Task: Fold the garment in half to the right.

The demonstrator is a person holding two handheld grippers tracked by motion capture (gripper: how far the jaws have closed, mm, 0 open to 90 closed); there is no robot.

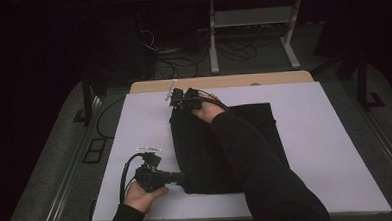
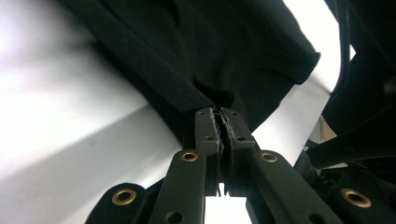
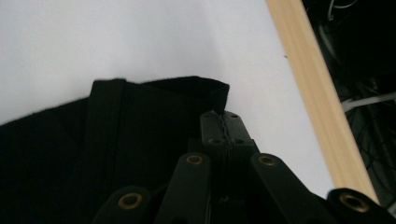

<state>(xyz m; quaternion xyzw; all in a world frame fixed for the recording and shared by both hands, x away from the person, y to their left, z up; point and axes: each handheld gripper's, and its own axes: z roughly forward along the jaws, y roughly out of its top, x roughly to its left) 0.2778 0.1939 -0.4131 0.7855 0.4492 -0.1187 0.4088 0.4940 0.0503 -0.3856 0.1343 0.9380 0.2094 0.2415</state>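
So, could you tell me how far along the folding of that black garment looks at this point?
Early to midway, I'd judge. Done: the black garment lies in a narrow, seemingly folded shape on the white table. In hand: the left gripper is shut on its near left corner, the right gripper shut on its far left corner. Left: carrying that pinched edge across, then letting go.

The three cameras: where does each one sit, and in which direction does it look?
High view: above the person's side, looking forward and down on the white table; forearms, left gripper and right gripper show.
Left gripper view: rides that gripper, looking along its jaws, shut on the black garment.
Right gripper view: rides that gripper, jaws shut on a garment corner, wooden table edge beyond.
All share the garment and the white surface.
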